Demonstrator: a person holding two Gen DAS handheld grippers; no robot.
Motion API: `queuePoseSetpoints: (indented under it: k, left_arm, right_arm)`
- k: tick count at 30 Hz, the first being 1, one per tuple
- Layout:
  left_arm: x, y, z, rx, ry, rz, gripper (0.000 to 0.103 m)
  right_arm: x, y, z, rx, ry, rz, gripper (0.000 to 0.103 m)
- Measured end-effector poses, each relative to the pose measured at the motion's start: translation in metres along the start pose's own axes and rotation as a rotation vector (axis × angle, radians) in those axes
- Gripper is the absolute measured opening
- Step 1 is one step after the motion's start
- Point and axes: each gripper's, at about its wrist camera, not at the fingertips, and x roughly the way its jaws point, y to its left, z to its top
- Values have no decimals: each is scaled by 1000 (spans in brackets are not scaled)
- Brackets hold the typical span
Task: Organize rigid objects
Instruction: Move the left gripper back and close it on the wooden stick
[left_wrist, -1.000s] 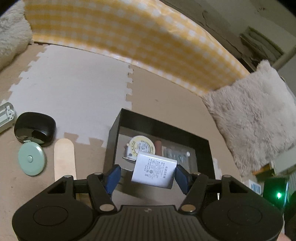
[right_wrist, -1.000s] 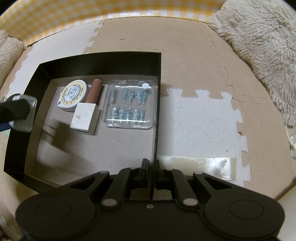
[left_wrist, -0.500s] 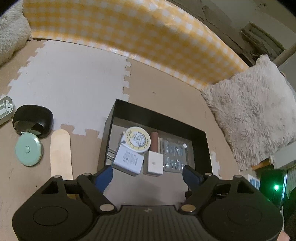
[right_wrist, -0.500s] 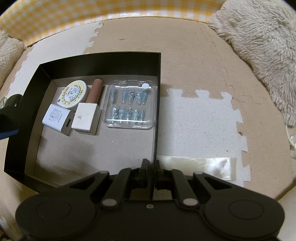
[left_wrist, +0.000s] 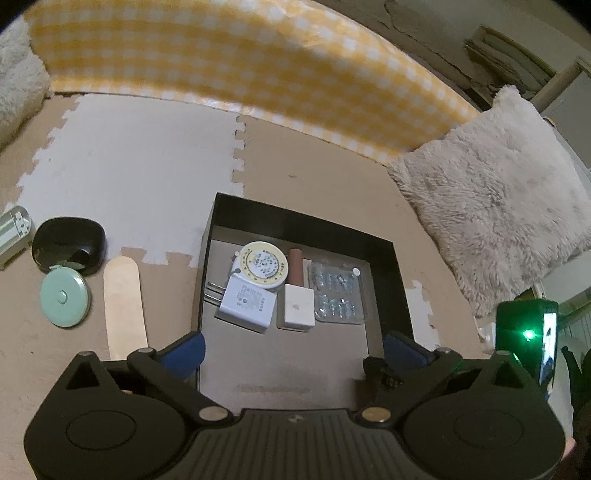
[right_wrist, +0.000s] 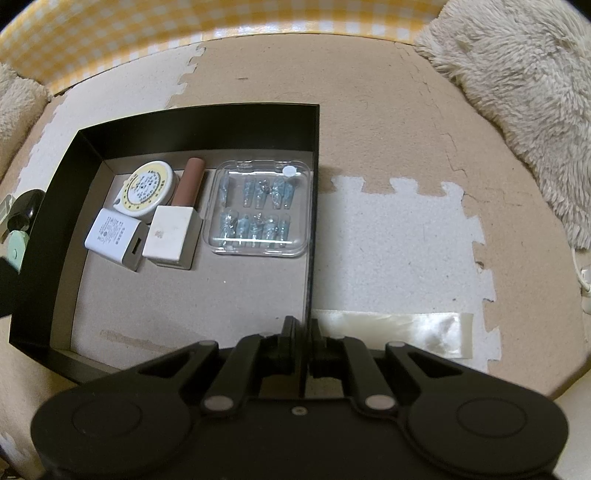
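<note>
The charger (left_wrist: 246, 305) lies flat on the floor of the black box (left_wrist: 303, 229), ahead of the left gripper (left_wrist: 293, 350) and a little toward its left finger, well clear of both blue pads (left_wrist: 186, 350). That gripper hangs over the near edge of the box with its jaws spread wide and nothing between them. The charger's prongs point at the box's left wall, its far corner touches or slightly overlaps the round yellow tape measure (left_wrist: 263, 264), and the white block (left_wrist: 297, 309) sits just beside it on the right. A brown tube (left_wrist: 295, 266) lies behind the block, and a clear case (left_wrist: 338, 295) of small blue pieces sits near the right wall. In the right wrist view the same row shows: charger (right_wrist: 116, 238), block (right_wrist: 168, 236), tape measure (right_wrist: 147, 188), tube (right_wrist: 190, 181) and case (right_wrist: 260, 208). The right gripper (right_wrist: 303, 336) is clenched on the box's right wall (right_wrist: 312, 221), the thin black edge running straight into the closed jaws, beside a strip of clear tape (right_wrist: 402, 332) on the mat. Outside the box on the left lie a wooden stick (left_wrist: 123, 302), a green tape measure (left_wrist: 64, 301), a black case (left_wrist: 68, 245) and a striped tin (left_wrist: 13, 230) at the frame's edge; the stick is near the left finger.
</note>
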Motion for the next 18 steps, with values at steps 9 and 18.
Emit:
queuePoseSetpoints:
  k: [9,18]
  left_arm:
    - [-22,-4,-1,74,-35,-6,103]
    - [-55,2,13,122,-147,35,103]
  right_arm:
    - [0,-1,0,3,1,3,8]
    - [0,0,0,2,1,2,8]
